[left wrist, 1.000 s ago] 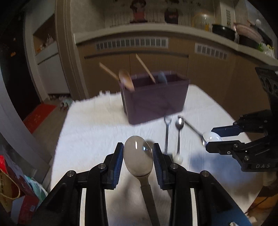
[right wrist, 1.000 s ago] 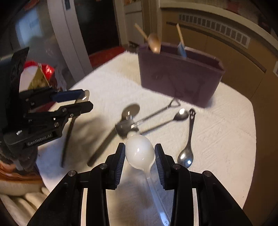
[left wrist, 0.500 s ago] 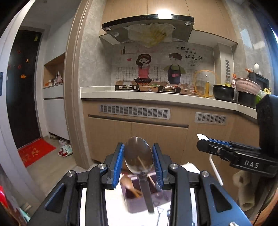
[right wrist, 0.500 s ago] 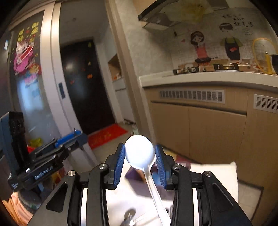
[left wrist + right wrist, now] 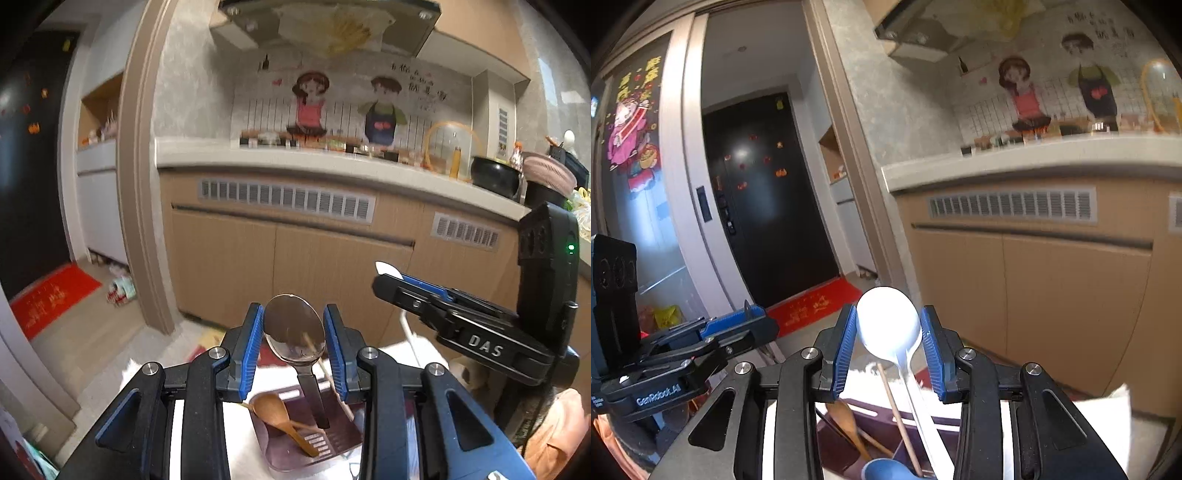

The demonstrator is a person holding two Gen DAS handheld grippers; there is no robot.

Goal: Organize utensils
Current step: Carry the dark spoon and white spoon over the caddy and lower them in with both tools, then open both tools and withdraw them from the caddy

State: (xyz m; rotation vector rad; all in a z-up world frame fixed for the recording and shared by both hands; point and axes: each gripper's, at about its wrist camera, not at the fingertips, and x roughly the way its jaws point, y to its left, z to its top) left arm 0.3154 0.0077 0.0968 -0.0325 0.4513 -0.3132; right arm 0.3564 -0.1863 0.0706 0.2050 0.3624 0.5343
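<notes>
The left gripper (image 5: 294, 338) is clamped on the bowl of a metal spoon (image 5: 294, 338), its blue pads narrowly apart, handle hanging down over the purple utensil holder (image 5: 325, 443) directly below. The right gripper (image 5: 888, 334) pinches a white plastic spoon (image 5: 888, 325) by the bowl in the same way, above that holder, where a wooden spoon (image 5: 273, 410) leans inside on the white cloth (image 5: 1100, 402)
</notes>
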